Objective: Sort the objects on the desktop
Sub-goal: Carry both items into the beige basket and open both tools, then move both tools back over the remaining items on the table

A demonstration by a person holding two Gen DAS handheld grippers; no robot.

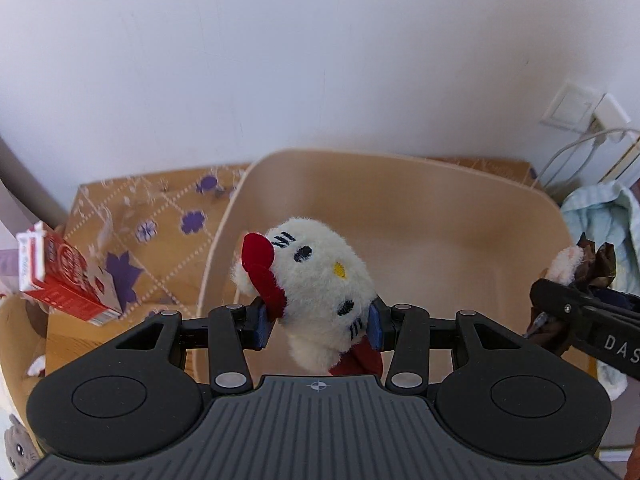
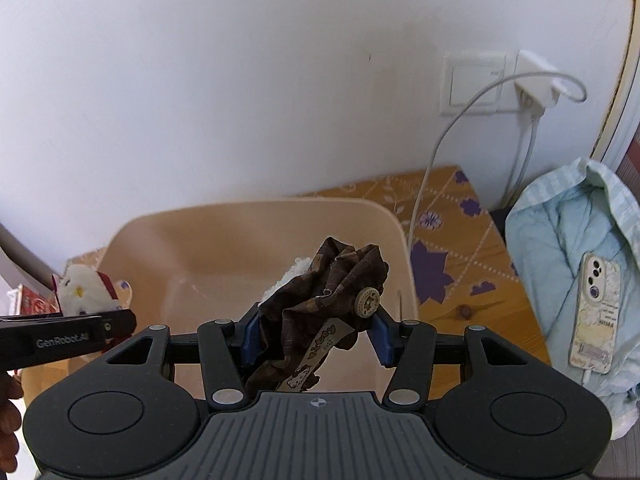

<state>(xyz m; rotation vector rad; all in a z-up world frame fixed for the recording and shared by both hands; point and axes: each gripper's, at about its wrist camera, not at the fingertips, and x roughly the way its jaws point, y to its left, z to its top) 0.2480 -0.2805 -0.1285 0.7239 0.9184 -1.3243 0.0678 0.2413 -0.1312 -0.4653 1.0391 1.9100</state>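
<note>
plush cat toy (image 1: pixel 316 280), white with a red bow, is sitting clamped between the blue pads of the left gripper (image 1: pixel 318 322), hanging over the open mouth of the beige bin (image 1: pixel 400 200). beside it the right gripper (image 2: pixel 316 334) is pinching a bundle of brown checked cloth (image 2: pixel 320 320) with a round button and a printed tag, also above the bin; some white fluff is peeking out behind the cloth. the bin is standing on a yellow floral tablecloth (image 2: pixel 460 248), against the white wall.

the step in hand looks like dropping both into the bin. doing it well probably means bringing each gripper fully inside the rim before letting go, one after the other, so the soft pieces are not catching on the edge or on each other.

the bin floor is partly hidden behind both loads, so whether anything is lying there is unclear. what the white fluff belongs to is hard to tell. a red carton (image 1: pixel 64 280) at the left is blurred.
</note>
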